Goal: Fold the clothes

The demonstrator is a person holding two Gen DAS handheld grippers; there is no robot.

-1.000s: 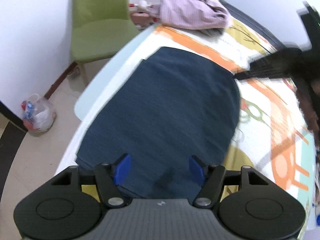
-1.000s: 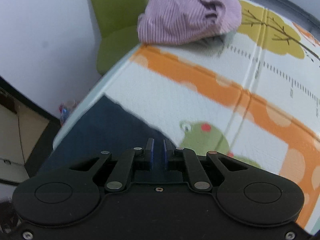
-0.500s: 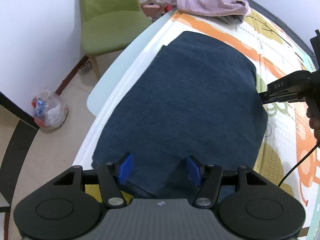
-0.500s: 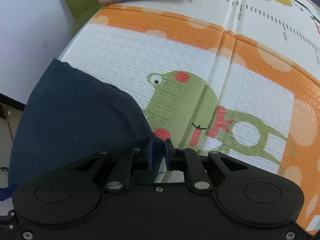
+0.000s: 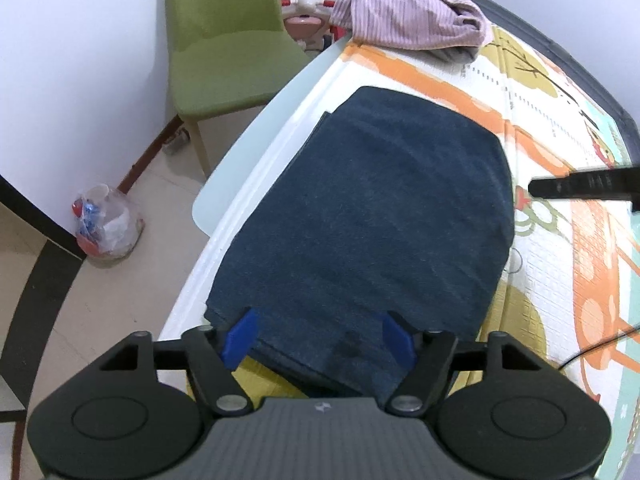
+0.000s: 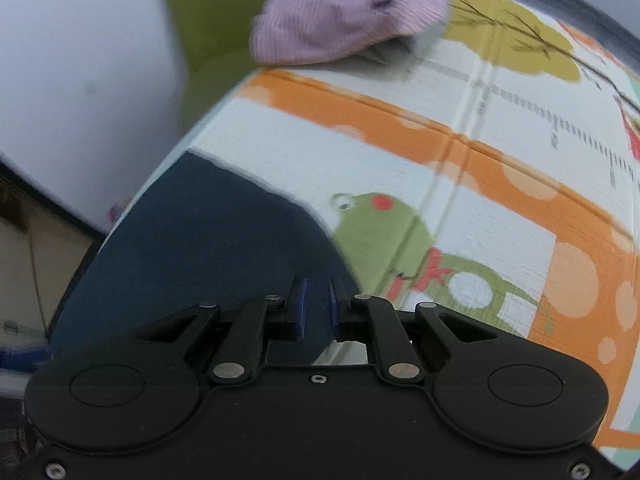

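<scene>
the dark blue garment (image 5: 372, 216) lies folded flat on the printed play mat (image 5: 560, 264) near the mat's left edge, its near hem just under the left gripper (image 5: 318, 338). the left gripper's jaws are opening, spread wide over that near hem, with cloth below and between the blue pads (image 5: 240, 338) but not pinched by them. the right gripper (image 6: 316, 312) hangs over the garment's right border; its 2 pads stand close together with a narrow slit between, and no cloth shows clamped in that slit, though the view is blurred. judged from its look, the fabric is soft, limp and light, with a matt weave that should not slip; it will sag and drag if lifted by 1 point, so the layered corners of the near hem and the right edge are the sensible holds, both layers pinched together. around it: a striped pink garment (image 5: 408, 12) heaped at the mat's far end, a green chair (image 5: 228, 44) and a small toy (image 5: 308, 12) beyond the edge, a plastic bag (image 5: 106, 226) on the floor. nothing rests on the blue cloth; the mat to its right is open, and the pink heap limits room at the far end.
</scene>
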